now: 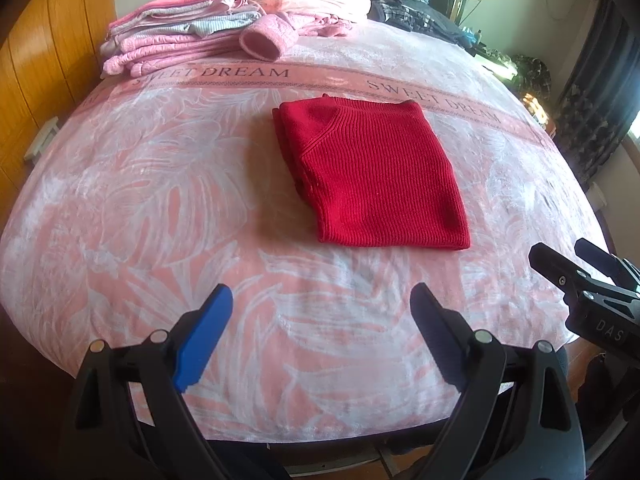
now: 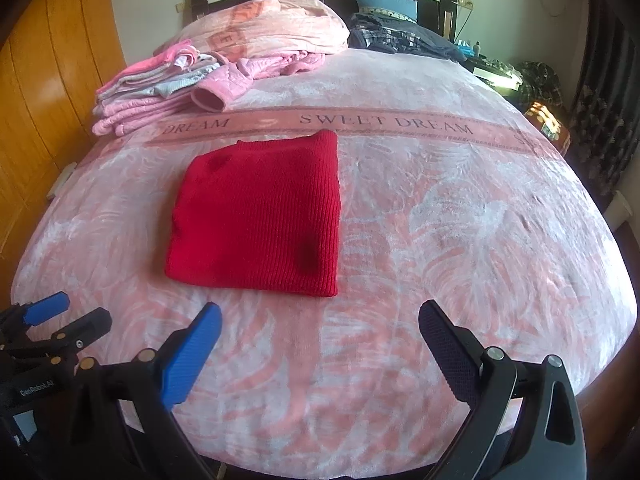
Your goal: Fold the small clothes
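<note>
A red knitted sweater (image 1: 368, 172) (image 2: 260, 212) lies folded into a flat rectangle in the middle of the bed. My left gripper (image 1: 322, 300) hovers open over the blanket, short of the sweater's near edge, with nothing between its fingers. My right gripper (image 2: 320, 318) is also open and empty, just in front of the sweater's near right corner. The right gripper (image 1: 568, 260) shows at the right edge of the left wrist view, and the left gripper (image 2: 68, 316) at the left edge of the right wrist view.
The bed carries a pink and white leaf blanket (image 1: 160, 220) (image 2: 460, 220) printed SWEET DREAM. A stack of folded pink and grey clothes (image 1: 180, 40) (image 2: 152, 88) sits at the far left. Bunched pink bedding (image 2: 276, 28) and dark clothes (image 2: 400, 40) lie by the headboard. A wooden wardrobe (image 1: 40, 60) stands left.
</note>
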